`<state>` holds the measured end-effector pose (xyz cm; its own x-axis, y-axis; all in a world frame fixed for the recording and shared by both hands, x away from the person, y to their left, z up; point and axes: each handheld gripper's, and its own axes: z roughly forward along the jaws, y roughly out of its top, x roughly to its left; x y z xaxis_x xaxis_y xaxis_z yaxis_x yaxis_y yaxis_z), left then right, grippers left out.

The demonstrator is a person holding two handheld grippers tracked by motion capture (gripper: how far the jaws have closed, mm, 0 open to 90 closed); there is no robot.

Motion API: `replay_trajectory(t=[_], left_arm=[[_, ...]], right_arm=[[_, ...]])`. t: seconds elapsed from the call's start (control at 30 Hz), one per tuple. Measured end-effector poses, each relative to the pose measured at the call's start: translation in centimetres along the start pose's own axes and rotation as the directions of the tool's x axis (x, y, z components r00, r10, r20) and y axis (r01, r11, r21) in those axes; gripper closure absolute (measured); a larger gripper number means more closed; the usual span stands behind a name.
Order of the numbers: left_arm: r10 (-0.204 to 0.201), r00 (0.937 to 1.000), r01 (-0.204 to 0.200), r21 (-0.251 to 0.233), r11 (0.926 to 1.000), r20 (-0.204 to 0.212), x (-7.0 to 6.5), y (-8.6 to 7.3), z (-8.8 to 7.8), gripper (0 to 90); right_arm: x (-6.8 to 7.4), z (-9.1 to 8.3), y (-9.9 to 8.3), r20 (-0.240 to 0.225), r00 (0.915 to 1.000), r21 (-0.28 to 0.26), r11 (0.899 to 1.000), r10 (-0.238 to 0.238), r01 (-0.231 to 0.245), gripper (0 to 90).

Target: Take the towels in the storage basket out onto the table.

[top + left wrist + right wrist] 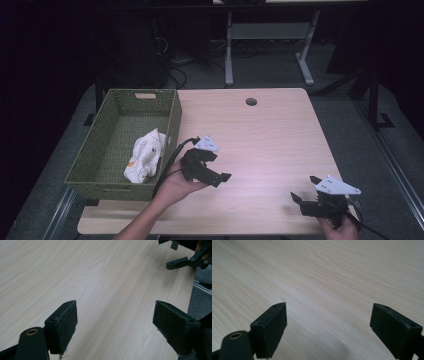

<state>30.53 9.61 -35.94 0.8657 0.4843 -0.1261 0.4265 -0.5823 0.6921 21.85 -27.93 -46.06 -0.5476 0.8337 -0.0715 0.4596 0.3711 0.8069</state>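
My left gripper (pixel 220 166) hangs low over the light wooden table (pixel 260 135), just right of the basket, held in a hand and pointing right. In the left gripper view its jaws (pixel 116 303) stand wide open over bare wood with nothing between them. My right gripper (pixel 305 188) sits near the table's front right corner and points left. Its jaws (pixel 329 305) are also wide open over bare wood. The left gripper view catches the right gripper (pixel 173 253) at its top right corner. A white patterned cloth (pixel 145 155) lies crumpled inside a green woven basket (pixel 172 125).
The basket stands on the table's left side, partly past the left edge. A round cable hole (pixel 251 101) sits near the far edge. Beyond the table are a desk frame (pixel 229 50) and dark floor. Bare tabletop lies between the two grippers.
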Motion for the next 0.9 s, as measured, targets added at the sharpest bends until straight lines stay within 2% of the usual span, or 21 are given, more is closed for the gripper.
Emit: replay_trajectory(t=[0.13,0.23,0.33,0.53,0.7,0.9], left_arm=[[-0.002,0.9995,0.003,0.020,0.9998,-0.032,1.0,0.5,-1.4,19.3],[-0.015,0.9993,0.016,0.033,0.9993,-0.034,1.7,0.7,-2.2,19.6],[-0.035,0.9990,0.036,0.026,0.9990,-0.027,2.6,0.8,-3.3,20.4],[-0.073,0.9958,0.074,0.023,0.9970,-0.055,4.4,0.5,-5.7,21.1],[-0.099,0.9899,0.102,0.033,0.9942,-0.102,5.8,-0.1,-7.6,21.5],[-0.163,0.9773,0.167,0.017,0.9858,-0.135,7.9,-1.3,-9.5,21.8]], right_arm=[[0.1,-0.1,0.0,-0.004,1.0000,0.000,1.000,-0.001,0.001,13.7],[0.0,-0.1,0.0,-0.005,1.0000,-0.005,1.000,0.000,0.000,13.7],[0.1,-0.1,0.1,-0.006,1.0000,-0.004,1.000,-0.003,0.003,13.7],[0.1,-0.1,0.1,-0.006,1.0000,-0.005,1.000,-0.002,0.002,13.7],[0.2,-0.1,0.1,-0.007,1.0000,-0.002,1.000,-0.007,0.007,13.7],[0.3,0.1,0.1,-0.006,1.0000,0.006,1.000,-0.004,0.004,13.7]])
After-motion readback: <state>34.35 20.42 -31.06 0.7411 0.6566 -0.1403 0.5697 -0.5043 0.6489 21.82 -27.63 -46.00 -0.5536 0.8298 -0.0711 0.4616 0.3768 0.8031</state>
